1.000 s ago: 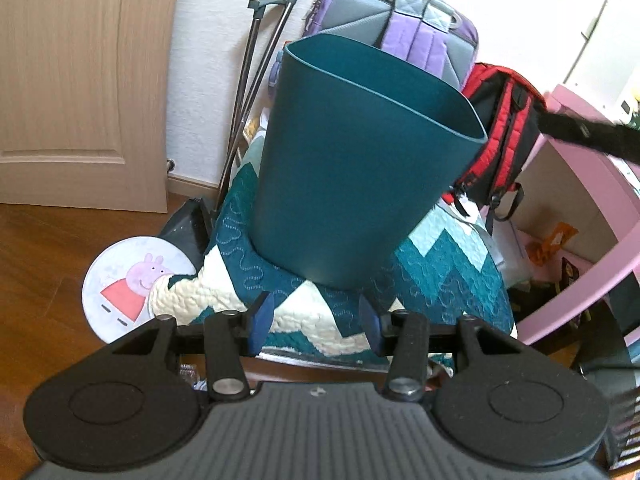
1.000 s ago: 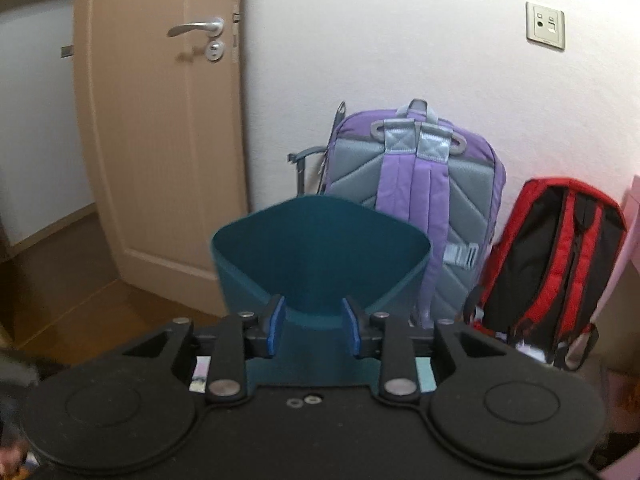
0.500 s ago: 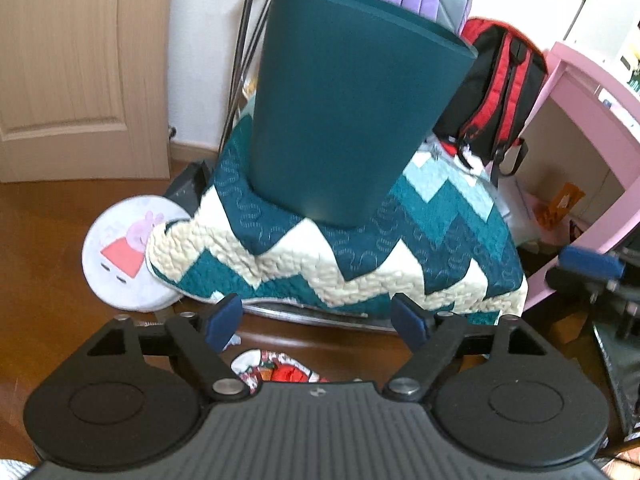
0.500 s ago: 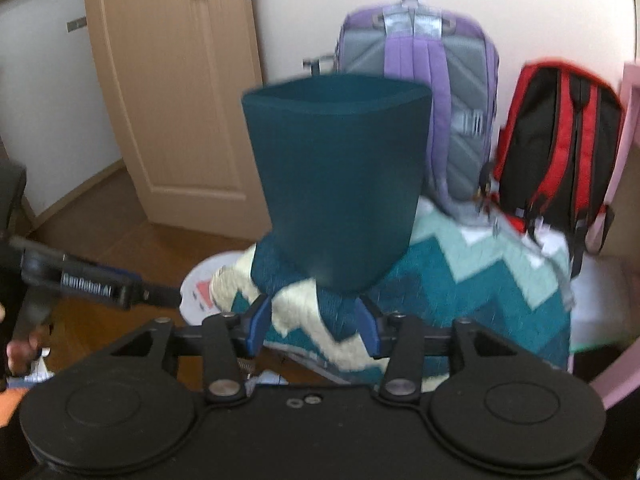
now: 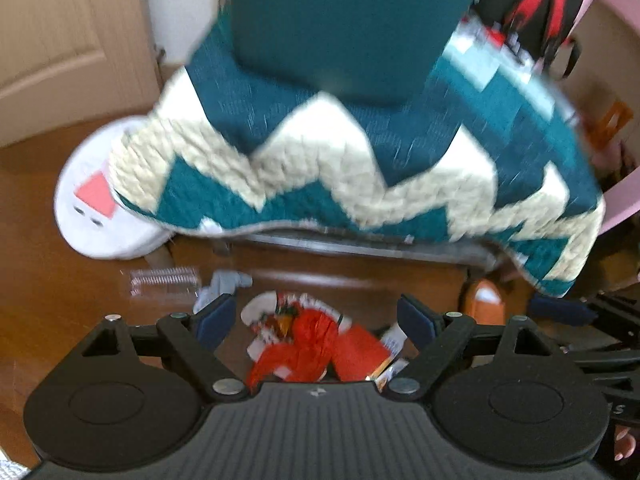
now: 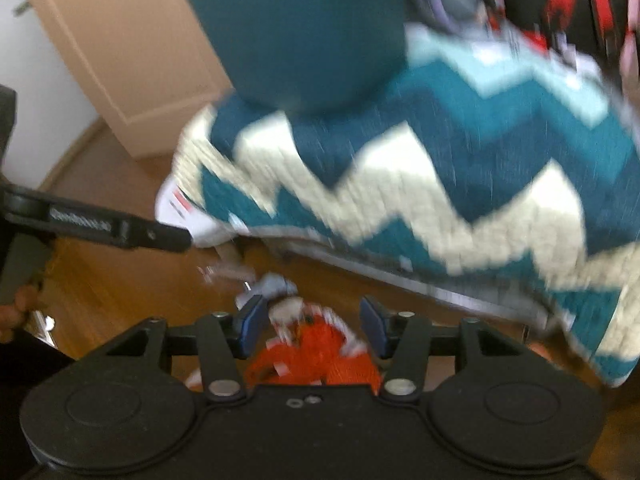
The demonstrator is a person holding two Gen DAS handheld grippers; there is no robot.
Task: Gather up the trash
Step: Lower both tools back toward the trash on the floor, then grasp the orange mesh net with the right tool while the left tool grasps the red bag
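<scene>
A teal trash bin (image 5: 352,20) stands on a teal and white zigzag quilt (image 5: 360,168); it also shows in the right wrist view (image 6: 296,32). On the wooden floor below lie a crumpled red and white wrapper (image 5: 304,344), a clear plastic piece (image 5: 164,282) and a pale blue scrap (image 5: 222,284). My left gripper (image 5: 316,320) is open and empty just above the wrapper. My right gripper (image 6: 312,322) is open and empty over the same red wrapper (image 6: 316,356). Both views are motion-blurred.
A round white Peppa Pig cushion (image 5: 100,208) lies left of the quilt. A beige door (image 5: 60,40) is at the left, a red backpack (image 5: 536,8) and pink furniture (image 5: 616,80) at the right. An orange slipper (image 5: 484,300) lies on the floor.
Both grippers have tilted down from the bin toward the floor, bringing the red wrapper into view between their fingers. The left gripper has opened wider.
</scene>
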